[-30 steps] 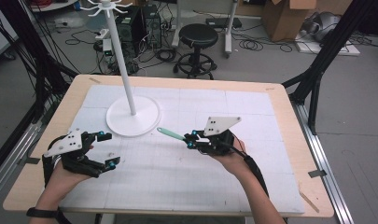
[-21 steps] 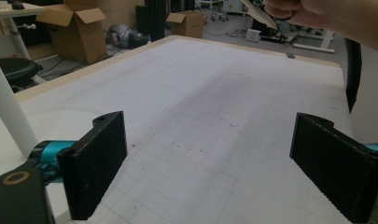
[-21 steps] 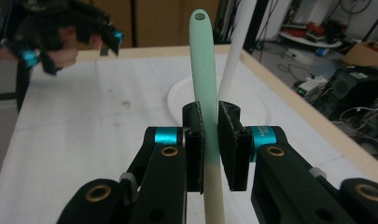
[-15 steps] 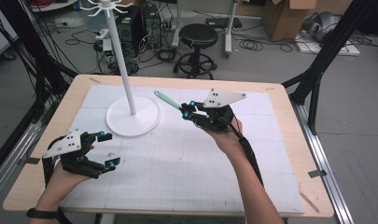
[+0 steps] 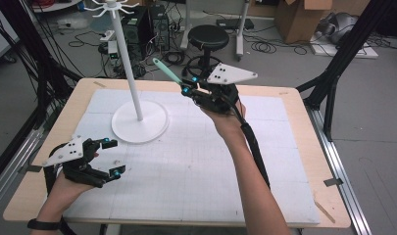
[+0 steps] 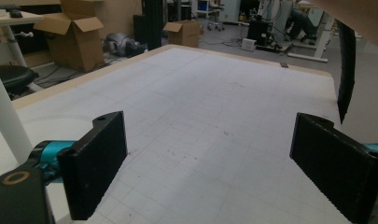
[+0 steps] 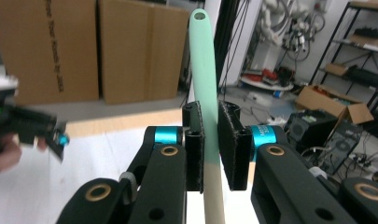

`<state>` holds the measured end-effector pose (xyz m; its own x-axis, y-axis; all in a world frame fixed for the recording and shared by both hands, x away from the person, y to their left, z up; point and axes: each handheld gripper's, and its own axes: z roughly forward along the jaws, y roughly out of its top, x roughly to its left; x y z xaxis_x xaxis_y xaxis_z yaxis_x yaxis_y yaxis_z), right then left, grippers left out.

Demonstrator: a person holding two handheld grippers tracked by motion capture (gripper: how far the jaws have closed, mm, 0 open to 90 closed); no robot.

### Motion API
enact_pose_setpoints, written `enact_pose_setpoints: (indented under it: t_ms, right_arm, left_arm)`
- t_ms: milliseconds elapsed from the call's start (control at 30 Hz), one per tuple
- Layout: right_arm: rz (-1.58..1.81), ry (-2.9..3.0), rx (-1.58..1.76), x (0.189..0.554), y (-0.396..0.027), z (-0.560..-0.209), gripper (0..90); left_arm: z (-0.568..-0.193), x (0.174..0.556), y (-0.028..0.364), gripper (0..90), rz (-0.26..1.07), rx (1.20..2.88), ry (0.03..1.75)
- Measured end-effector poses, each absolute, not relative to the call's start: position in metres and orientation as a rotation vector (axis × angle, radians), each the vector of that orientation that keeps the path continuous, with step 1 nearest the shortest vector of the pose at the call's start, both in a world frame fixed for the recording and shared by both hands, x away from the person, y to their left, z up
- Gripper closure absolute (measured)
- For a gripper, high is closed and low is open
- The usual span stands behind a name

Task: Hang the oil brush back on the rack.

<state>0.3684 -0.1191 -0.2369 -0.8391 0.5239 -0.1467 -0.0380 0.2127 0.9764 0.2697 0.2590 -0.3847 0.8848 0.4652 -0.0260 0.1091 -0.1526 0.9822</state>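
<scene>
I see the stand [image 5: 139, 117] on the table [image 5: 294, 161], toward the far left part. My right gripper [image 5: 188, 89] is up above the table, to the right of the stand's pole, and the stick [image 5: 165, 71] it holds pokes out toward the pole's top. My left gripper [image 5: 111, 157] sits low at the near left, in front of the stand. A stool [image 5: 209, 36] stands on the floor behind the table.

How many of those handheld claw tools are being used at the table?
2. The left gripper rests low near the table's front left, jaws open with nothing between them. The right gripper is raised beside the white stand, clamped on a mint-green utensil handle.
</scene>
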Motion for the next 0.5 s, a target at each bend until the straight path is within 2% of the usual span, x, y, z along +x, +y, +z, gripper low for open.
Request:
enact_pose_setpoints:
  t_ms: [500]
  right_arm:
    - [1.719,1.938,0.467,0.385,-0.083,-0.199,81.7]
  left_arm:
    - [-0.384,0.270,0.262,11.6,0.318,1.682,0.439]
